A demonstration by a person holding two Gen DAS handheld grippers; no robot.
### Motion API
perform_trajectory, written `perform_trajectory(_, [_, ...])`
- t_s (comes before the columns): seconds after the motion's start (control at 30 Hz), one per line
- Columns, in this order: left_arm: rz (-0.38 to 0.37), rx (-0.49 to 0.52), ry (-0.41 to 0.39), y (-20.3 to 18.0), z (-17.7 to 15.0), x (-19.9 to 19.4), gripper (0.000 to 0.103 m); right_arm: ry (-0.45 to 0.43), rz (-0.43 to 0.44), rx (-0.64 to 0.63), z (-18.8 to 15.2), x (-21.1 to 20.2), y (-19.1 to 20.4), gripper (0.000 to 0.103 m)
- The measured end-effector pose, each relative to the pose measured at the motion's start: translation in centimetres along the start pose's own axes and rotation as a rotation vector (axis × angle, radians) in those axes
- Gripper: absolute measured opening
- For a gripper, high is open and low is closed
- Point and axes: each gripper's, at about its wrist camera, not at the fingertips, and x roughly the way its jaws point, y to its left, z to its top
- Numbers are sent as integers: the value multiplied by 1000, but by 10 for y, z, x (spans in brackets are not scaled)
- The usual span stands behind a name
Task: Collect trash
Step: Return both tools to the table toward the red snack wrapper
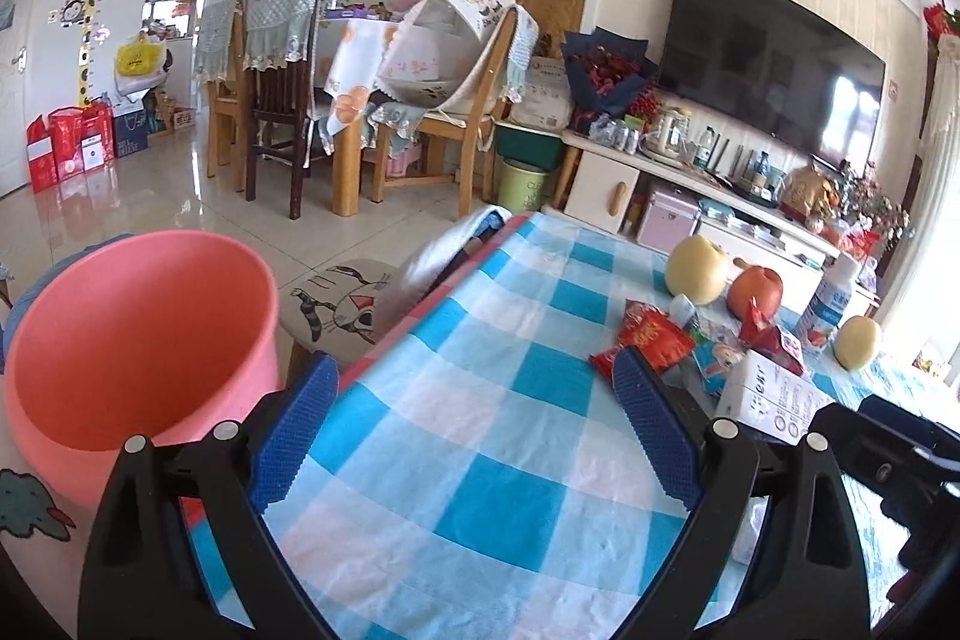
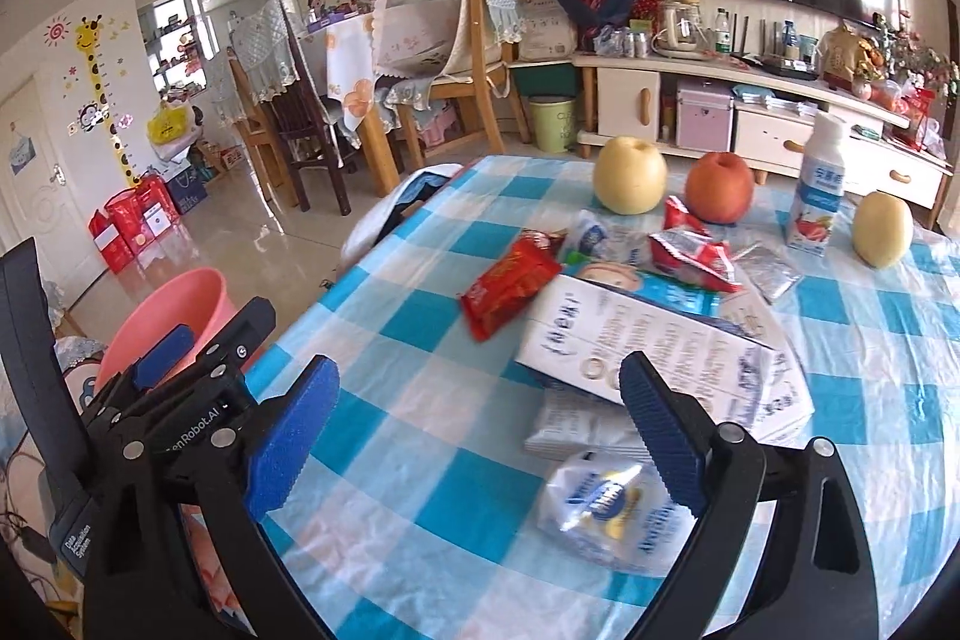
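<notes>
A pink bucket (image 1: 138, 334) stands on the floor left of the table; it also shows in the right wrist view (image 2: 174, 310). Trash lies on the blue checked tablecloth (image 2: 420, 436): a red snack wrapper (image 2: 510, 283), a white carton box (image 2: 654, 340), a clear plastic wrapper (image 2: 612, 508), small red packets (image 2: 696, 250) and a silver packet (image 2: 768, 268). My left gripper (image 1: 474, 394) is open and empty over the table's left edge. My right gripper (image 2: 480, 406) is open and empty, just short of the carton and the clear wrapper. The red wrapper (image 1: 648, 334) lies beside my left gripper's right finger.
Two yellow pears (image 2: 630, 175) (image 2: 882, 229), a red apple (image 2: 720, 187) and a yoghurt bottle (image 2: 819, 187) stand at the table's far side. A stool with a cat cushion (image 1: 342, 304) is beside the bucket. Dining chairs (image 1: 282, 100) and a TV cabinet (image 1: 690, 178) are beyond.
</notes>
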Motion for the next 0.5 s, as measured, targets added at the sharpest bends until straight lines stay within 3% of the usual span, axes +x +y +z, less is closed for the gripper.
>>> perform_trajectory(0.5, [-132,159,74,-68,-18,11,93,-18,-53,120,2,-18,-87,94])
